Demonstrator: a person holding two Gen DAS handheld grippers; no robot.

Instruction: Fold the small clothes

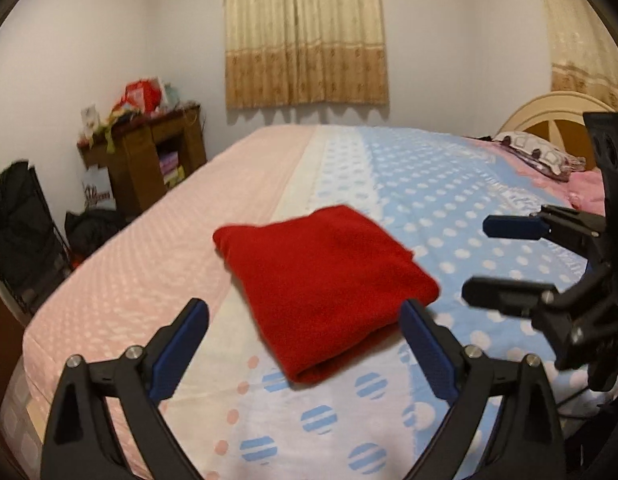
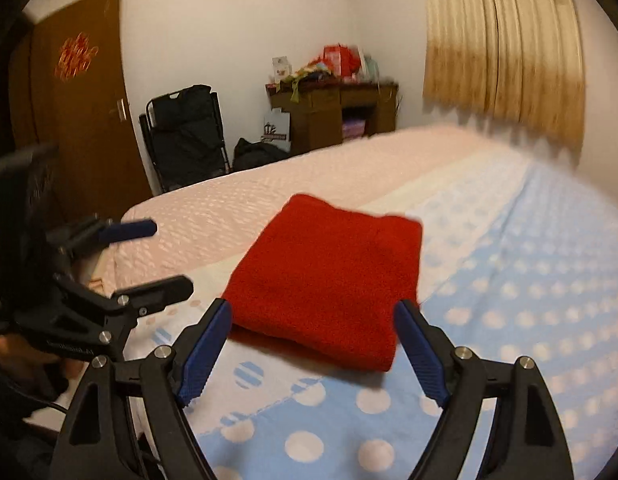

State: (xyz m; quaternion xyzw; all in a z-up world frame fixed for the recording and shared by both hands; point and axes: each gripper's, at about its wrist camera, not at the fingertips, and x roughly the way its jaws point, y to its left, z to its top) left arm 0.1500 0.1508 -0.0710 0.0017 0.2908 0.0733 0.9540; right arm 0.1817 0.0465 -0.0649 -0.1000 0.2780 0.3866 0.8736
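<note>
From the left wrist, the left gripper (image 1: 305, 316) has its fingers spread and empty, with the folded red garment (image 1: 325, 288) lying on the bed (image 1: 449, 208) just beyond and between the tips. The right gripper (image 1: 475, 260) hovers off to the right of it, fingers apart.

From the right wrist, the right gripper (image 2: 313, 318) frames the garment's near edge (image 2: 309, 340), fingers spread, nothing held. The cloth looks soft, light and limp; pinching a corner or the thick folded edge seems safest.
</note>
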